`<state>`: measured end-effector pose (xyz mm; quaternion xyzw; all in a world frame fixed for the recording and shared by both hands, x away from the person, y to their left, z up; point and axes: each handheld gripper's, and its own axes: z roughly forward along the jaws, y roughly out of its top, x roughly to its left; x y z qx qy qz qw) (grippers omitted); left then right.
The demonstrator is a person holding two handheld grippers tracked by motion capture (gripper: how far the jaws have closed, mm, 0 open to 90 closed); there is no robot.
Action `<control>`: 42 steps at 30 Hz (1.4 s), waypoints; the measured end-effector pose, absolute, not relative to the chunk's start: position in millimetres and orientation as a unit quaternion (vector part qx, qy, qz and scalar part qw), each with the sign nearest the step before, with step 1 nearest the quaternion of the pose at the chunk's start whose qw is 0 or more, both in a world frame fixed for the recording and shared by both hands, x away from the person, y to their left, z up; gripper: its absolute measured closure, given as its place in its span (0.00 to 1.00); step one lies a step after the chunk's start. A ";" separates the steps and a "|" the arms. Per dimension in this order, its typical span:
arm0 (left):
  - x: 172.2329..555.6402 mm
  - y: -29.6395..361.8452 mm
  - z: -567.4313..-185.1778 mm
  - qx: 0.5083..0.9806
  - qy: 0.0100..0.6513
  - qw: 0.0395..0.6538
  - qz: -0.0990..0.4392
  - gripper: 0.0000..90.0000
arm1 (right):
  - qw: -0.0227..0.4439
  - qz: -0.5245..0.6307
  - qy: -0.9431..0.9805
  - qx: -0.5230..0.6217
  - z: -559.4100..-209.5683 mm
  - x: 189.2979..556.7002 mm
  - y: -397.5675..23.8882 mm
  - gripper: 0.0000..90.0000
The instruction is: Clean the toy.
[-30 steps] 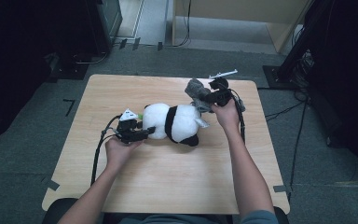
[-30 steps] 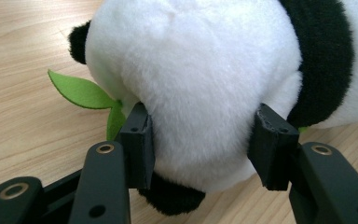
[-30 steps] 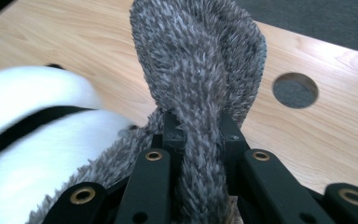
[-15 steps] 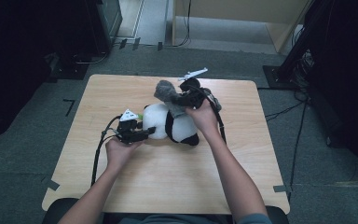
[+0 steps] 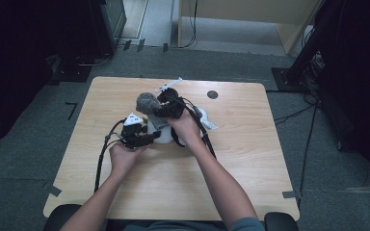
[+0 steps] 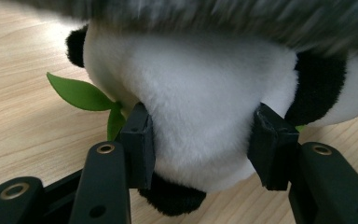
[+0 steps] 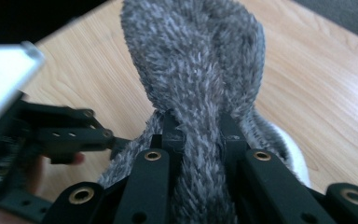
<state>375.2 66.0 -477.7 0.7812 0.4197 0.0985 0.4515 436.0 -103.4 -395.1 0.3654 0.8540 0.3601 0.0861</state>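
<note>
panda toy (image 6: 200,126) between left hand-held gripper (image 6: 200,144) pads

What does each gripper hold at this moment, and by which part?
The left gripper clamps the panda plush toy by its white body. The right gripper pinches the grey fuzzy cloth at a bunched fold.

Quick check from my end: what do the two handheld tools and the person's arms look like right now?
Both tools are black, with two flat-padded jaws on linked arms dotted with brass-coloured rivets. The left tool carries a white three-cornered plate and trails a black cable off the near table edge. The right tool bears a white plate too, its cable running back along the forearm. Forearms are bare; blue-grey short sleeves show at the elbows.
</note>
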 end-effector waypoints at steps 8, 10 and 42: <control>376.4 66.7 -477.8 0.782 0.423 0.448 0.093 0.55 | 0.106 0.352 0.855 0.365 -401.0 434.2 -112.5 0.87; 376.5 66.8 -477.9 0.782 0.424 0.447 0.093 0.56 | 0.107 0.353 0.852 0.373 -400.9 434.2 -119.3 0.87; 376.0 65.6 -477.3 0.782 0.421 0.449 0.095 0.56 | 0.139 0.382 0.794 0.452 -392.3 407.7 -243.5 0.87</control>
